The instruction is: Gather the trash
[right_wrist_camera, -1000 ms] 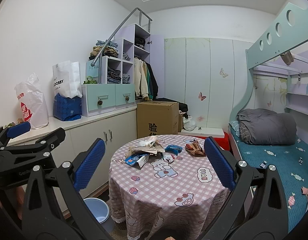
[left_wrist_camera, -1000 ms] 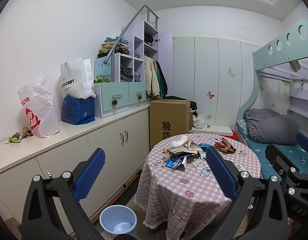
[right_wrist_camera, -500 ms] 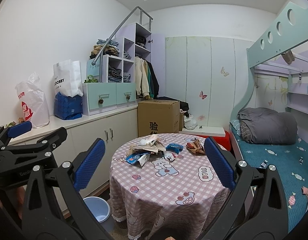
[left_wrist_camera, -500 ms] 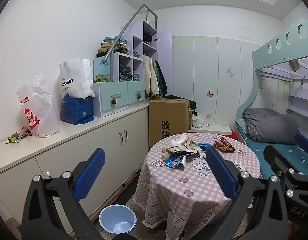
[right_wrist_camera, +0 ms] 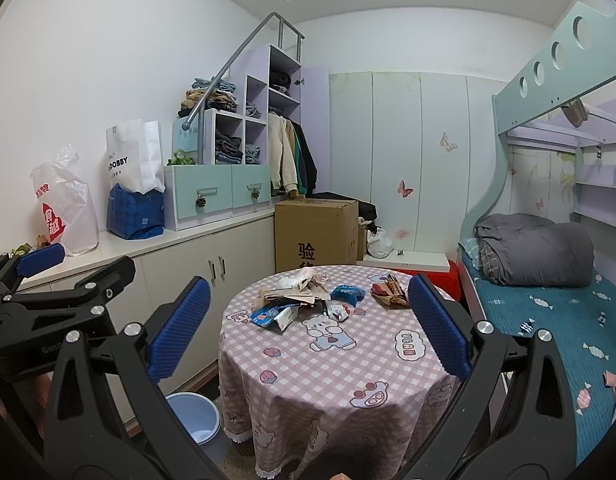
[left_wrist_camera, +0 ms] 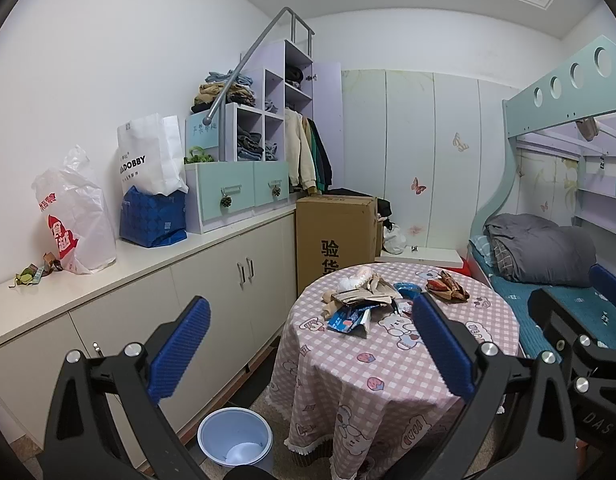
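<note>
Trash lies on the round table (left_wrist_camera: 388, 364) (right_wrist_camera: 348, 364) with the pink checked cloth: a heap of papers and wrappers (left_wrist_camera: 360, 300) (right_wrist_camera: 299, 292), a blue packet (left_wrist_camera: 407, 289) (right_wrist_camera: 348, 294) and a red-brown wrapper (left_wrist_camera: 446, 286) (right_wrist_camera: 390, 292). A pale blue bin (left_wrist_camera: 235, 438) (right_wrist_camera: 193, 416) stands on the floor left of the table. My left gripper (left_wrist_camera: 310, 344) is open and empty, well short of the table. My right gripper (right_wrist_camera: 308, 324) is likewise open and empty, facing the table from a distance.
A long white cabinet (left_wrist_camera: 147, 264) runs along the left wall with bags on top. A cardboard box (left_wrist_camera: 334, 236) stands behind the table. A bunk bed (right_wrist_camera: 548, 300) fills the right side. The floor gap between cabinet and table is narrow.
Both views shift only slightly; the table sits a touch higher in the right wrist view. Both grippers stay open and empty.
</note>
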A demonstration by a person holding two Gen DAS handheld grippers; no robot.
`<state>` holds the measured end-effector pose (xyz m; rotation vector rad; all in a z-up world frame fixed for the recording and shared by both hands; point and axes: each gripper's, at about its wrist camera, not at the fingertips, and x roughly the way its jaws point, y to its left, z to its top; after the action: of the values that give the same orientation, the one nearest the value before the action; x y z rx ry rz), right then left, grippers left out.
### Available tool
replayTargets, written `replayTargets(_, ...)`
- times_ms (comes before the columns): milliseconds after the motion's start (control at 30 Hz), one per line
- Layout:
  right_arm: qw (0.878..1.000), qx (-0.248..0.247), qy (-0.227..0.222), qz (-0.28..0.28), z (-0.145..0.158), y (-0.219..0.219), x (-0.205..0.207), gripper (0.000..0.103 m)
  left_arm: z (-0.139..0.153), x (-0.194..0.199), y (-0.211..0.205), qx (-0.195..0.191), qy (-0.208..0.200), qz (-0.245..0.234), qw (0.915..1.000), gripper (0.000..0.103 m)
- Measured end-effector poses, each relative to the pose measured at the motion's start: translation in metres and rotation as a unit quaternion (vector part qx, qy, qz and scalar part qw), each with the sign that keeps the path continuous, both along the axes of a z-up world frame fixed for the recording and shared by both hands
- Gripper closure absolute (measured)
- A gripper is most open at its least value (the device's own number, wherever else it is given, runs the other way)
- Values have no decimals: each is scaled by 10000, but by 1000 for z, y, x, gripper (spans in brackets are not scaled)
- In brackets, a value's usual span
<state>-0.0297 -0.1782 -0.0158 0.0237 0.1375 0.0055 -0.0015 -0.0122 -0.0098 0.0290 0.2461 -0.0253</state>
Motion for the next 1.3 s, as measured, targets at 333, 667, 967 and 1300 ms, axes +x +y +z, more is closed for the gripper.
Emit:
replayTargets(333, 10000, 3, 16, 0, 0, 0, 0, 6, -2, 1, 0, 4, 9, -9, 10000, 4)
replayTargets(667, 9999, 94, 86, -47, -10, -6, 2, 6, -2, 1, 0, 9, 26, -8, 10000, 4)
replayTargets(967, 9997, 152, 166, -63, -13, -8, 13, 6, -22, 10, -2, 104, 185, 2, 9998, 4)
replayTargets(1300, 9970, 484, 599, 78, -33, -22, 55, 6, -27, 51, -7, 407, 729, 72, 9965, 4)
